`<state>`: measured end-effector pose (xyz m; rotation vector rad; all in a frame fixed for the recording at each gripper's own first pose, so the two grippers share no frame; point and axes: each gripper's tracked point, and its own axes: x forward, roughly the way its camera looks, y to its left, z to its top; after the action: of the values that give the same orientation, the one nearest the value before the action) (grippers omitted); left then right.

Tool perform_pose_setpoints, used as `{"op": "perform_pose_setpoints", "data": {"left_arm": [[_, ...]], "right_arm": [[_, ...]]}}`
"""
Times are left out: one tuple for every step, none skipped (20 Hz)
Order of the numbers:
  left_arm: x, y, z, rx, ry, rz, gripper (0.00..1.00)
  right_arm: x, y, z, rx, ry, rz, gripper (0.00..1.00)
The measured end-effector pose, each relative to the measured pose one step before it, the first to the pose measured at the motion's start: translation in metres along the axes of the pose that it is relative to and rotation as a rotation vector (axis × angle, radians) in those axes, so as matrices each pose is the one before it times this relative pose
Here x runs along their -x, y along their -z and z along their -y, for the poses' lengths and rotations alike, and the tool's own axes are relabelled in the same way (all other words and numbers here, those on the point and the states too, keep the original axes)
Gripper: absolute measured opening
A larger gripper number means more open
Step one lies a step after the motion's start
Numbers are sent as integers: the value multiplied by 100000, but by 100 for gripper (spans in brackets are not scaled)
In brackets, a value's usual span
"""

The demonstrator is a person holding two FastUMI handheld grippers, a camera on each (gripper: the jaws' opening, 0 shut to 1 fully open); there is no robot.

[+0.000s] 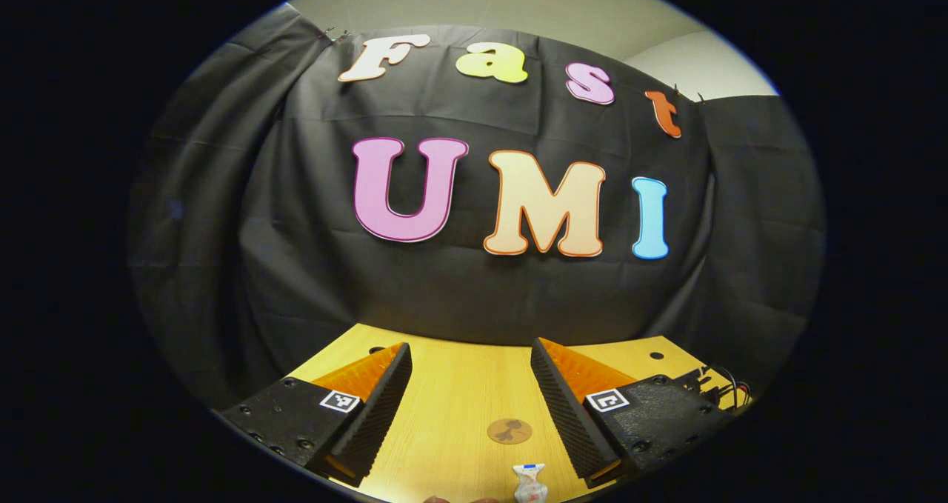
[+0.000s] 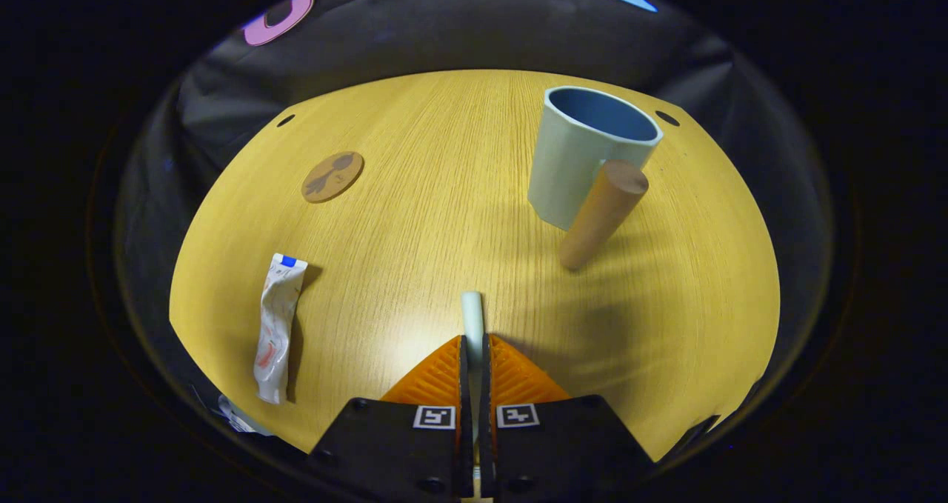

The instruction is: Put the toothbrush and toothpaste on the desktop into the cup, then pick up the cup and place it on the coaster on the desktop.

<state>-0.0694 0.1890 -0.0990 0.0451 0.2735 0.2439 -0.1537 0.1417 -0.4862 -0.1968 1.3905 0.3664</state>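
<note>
R gripper (image 2: 472,355) clamped on toothbrush (image 2: 472,314), above desktop (image 2: 444,192) | L gripper (image 1: 471,384) spread wide, holding nothing, above desktop | toothpaste (image 2: 275,329) flat, well apart from cup (image 2: 585,155)

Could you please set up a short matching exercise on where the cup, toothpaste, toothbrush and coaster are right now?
Things:
1. cup
2. toothpaste
3. toothbrush
4. coaster

States:
A. clamped between the right gripper's fingers
B. lying flat at the table's near left
C. bare, far left, nothing on it
D. upright and empty, far right

Pairs: 1-D, 2-B, 3-A, 4-C
</note>
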Motion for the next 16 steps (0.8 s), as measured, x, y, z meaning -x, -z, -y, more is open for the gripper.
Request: {"op": "perform_pose_setpoints", "data": {"left_arm": [[-304, 611, 700, -347, 2021, -1764, 95], [-297, 824, 678, -727, 2161, -2212, 95], [-304, 611, 596, -580, 2069, -1709, 95], [-357, 603, 652, -520, 2067, -1768, 95], [-360, 618, 611, -337, 2209, -2085, 95], [-337, 554, 614, -106, 2102, -1847, 95], [-395, 252, 413, -93, 1404, -1028, 94], [-382, 162, 298, -33, 800, -1024, 95], [-334, 187, 280, -23, 825, -612, 95], [-300, 310, 424, -42, 859, -991, 95], [-269, 345, 330, 81, 924, -841, 95], [-225, 507, 226, -53, 627, -1489, 95], [-157, 633, 243, -270, 674, -1609, 95], [-119, 562, 231, -201, 621, -1418, 95], [-142, 546, 198, -379, 696, -1153, 95], [-213, 509, 147, -466, 436, -424, 95]], "right_arm": [[-65, 108, -21, -1626, -622, 53, 6], [-12, 10, -64, -598, 127, -191, 6], [-20, 8, 4, 139, 192, 19, 6], [20, -43, 52, 548, 97, 192, 6], [29, -4, 57, 556, 90, 100, 6], [10, -58, 33, 347, 70, 244, 6], [21, 57, -84, 131, 114, 299, 6], [11, -45, 31, -202, -17, 299, 6], [-34, 55, -13, -652, -147, 280, 6], [33, -60, 18, -662, -321, 17, 6], [-27, 40, -11, -480, -410, -82, 6], [-49, -23, 13, -635, -366, -52, 6], [50, 0, 40, -548, -292, -123, 6], [-17, -20, -9, -161, -171, -111, 6], [19, 28, -9, -4, 18, 35, 6], [-6, -32, -1, 401, 100, 151, 6]]}}
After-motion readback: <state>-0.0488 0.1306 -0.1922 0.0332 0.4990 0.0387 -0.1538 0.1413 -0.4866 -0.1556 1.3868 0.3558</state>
